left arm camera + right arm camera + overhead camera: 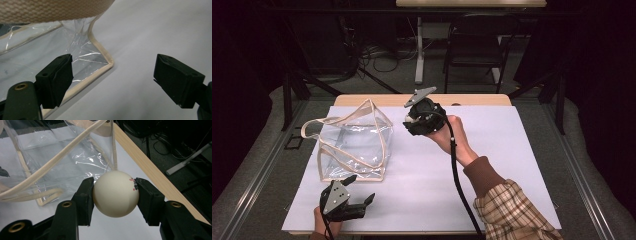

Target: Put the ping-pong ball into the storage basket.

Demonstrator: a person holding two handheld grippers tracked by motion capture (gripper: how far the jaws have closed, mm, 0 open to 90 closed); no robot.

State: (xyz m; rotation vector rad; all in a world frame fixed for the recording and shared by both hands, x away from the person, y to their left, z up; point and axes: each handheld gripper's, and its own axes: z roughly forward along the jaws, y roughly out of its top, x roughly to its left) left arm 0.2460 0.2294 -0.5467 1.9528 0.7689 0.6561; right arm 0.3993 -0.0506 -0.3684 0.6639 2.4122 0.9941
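A: What lies on the table?

B: A clear plastic tote bag with beige fabric trim and handles (354,145) sits on the left half of a pale grey sheet (492,165) that covers the light wooden table (422,99). The bag's mouth faces up, its handles loop above it.

A: And the right gripper?

B: The right gripper (114,195) is clenched on a small white ball with a red mark near one side (115,193). In its own view both black jaws press the ball from either side, and the ball is held clear of the sheet. In the high view the right gripper (412,122) sits just beside the bag's right edge, near the table's far side, with the person's right hand (451,136) behind it and a brown cuff and plaid sleeve (512,207) trailing to the bottom edge.

A: Is the ball in the bag?

B: No. It is outside, just before the bag's near trim strap, between the jaws.

A: The left one?

B: The left gripper (112,80) stands wide apart, grasping nothing. In its own view the left jaw lies over the bag's trimmed bottom corner, the right jaw over bare sheet. In the high view the left gripper (359,192) is at the table's near left edge, just below the bag.
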